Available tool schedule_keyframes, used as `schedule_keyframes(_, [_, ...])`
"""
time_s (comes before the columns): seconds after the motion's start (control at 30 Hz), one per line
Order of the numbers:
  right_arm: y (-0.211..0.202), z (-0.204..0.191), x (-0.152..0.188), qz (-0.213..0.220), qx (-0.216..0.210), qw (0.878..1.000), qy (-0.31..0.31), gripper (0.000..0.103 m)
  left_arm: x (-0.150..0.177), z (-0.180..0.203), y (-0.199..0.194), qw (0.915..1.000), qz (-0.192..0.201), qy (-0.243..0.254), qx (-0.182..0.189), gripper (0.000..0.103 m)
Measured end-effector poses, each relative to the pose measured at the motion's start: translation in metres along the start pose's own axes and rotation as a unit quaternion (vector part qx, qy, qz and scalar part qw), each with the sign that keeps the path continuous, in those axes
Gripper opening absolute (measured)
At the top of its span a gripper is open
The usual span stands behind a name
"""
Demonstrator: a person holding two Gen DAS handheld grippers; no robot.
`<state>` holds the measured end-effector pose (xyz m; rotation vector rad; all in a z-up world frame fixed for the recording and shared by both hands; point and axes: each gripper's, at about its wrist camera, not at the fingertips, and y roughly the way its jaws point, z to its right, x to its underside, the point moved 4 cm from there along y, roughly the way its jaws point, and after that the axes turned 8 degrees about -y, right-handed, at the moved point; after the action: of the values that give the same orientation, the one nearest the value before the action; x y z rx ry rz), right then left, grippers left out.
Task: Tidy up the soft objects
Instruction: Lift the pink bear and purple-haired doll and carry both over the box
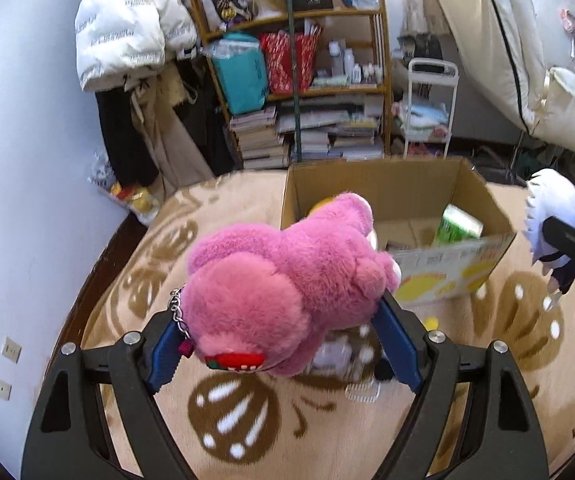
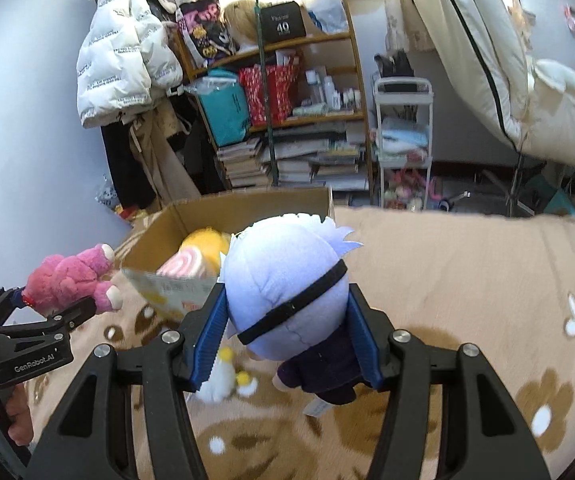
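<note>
The pink bear [image 1: 287,276] is shaggy plush with a metal chain. The doll [image 2: 287,280] is smooth, short-napped cloth. The box [image 1: 407,184] beyond is matt brown cardboard. The blanket [image 1: 247,412] looks fleecy. Gripper pads [image 1: 397,344] are ribbed blue plastic on matt black arms.

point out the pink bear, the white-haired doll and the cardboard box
pink bear [image 1: 271,280], left wrist view, its furry back
white-haired doll [image 2: 283,280], right wrist view, back of head
cardboard box [image 1: 371,184], left wrist view, inner far wall

Lived-in bedroom of a home: flower-patterned blanket [image 2: 467,280] underfoot, crammed wooden bookshelf [image 1: 383,60] at twelve o'clock, white puffer jacket [image 2: 119,60] hung at eleven, pale bedding [image 1: 527,60] at two.
</note>
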<state>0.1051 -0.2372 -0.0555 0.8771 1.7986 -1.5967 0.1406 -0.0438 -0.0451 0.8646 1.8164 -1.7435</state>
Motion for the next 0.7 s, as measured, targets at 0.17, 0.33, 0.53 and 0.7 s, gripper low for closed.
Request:
schedule_keyframes(0.17, [0.005,0.0,-0.019,0.009,0.008,1.0,-0.012,0.061,-0.03,0.01,-0.006,0.9991,0.036,0.013,0.018,0.083])
schedule_keyframes(0.33, [0.012,0.001,-0.036,0.016,0.02,0.999,-0.026,0.061,-0.057,0.023,-0.009,0.996,0.075,0.043,0.022,0.083])
schedule_keyframes(0.53, [0.026,0.004,-0.051,0.019,0.027,0.999,-0.03,0.061,-0.075,0.031,0.0,0.9938,0.097,0.044,0.034,0.084])
schedule_keyframes(0.7, [0.043,0.005,-0.057,0.013,0.023,0.999,-0.028,0.061,-0.076,0.032,0.019,0.9943,0.091,0.043,0.036,0.084])
